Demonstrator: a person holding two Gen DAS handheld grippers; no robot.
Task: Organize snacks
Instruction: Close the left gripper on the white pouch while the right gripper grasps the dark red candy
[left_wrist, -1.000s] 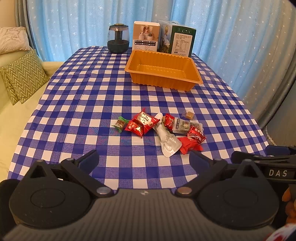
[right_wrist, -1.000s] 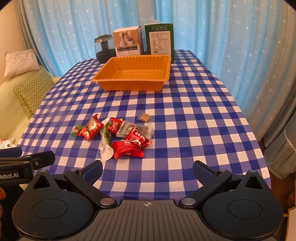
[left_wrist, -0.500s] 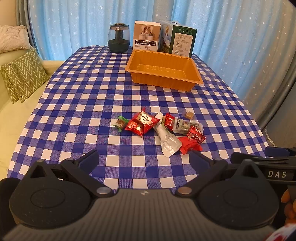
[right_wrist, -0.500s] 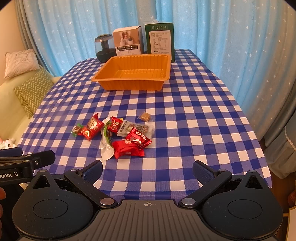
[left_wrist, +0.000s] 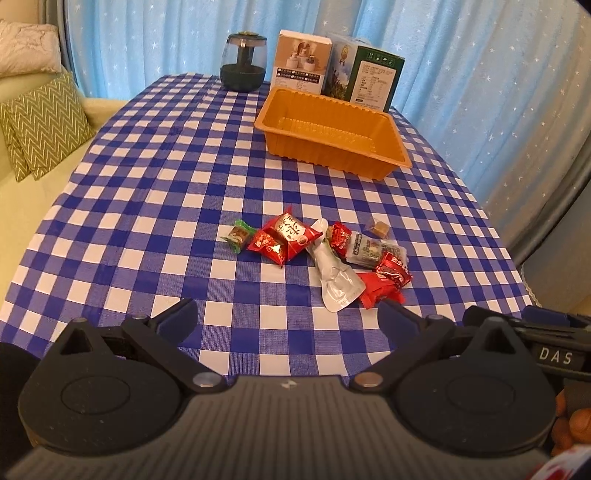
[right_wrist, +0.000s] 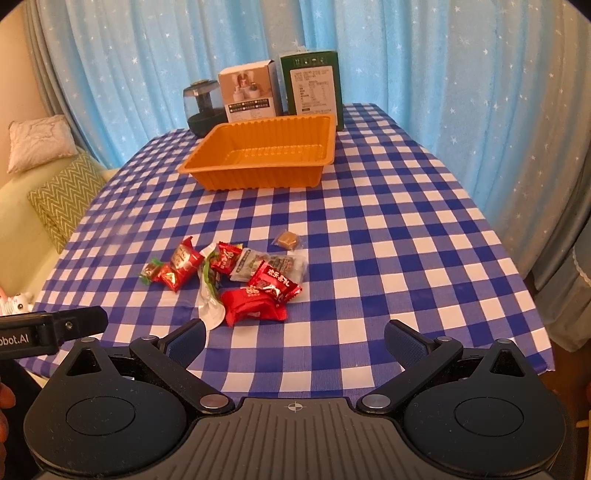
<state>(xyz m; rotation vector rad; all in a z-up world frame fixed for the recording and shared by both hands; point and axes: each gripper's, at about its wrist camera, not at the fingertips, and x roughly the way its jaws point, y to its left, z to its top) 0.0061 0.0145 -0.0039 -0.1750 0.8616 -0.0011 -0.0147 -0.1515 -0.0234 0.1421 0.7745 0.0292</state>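
Little has changed in the last second; our left gripper (left_wrist: 286, 317) and right gripper (right_wrist: 293, 336) still hover wide open, holding nothing. The snack pile (right_wrist: 236, 273) lies untouched, the orange tray (right_wrist: 258, 162) empty; sorting hasn't begun.

Checked tablecloth table (right_wrist: 388, 221): orange tray (right_wrist: 258, 177), snack pile (right_wrist: 236, 273), loose caramel (right_wrist: 288, 239), two boxes (right_wrist: 280, 88), jar (right_wrist: 203, 107).
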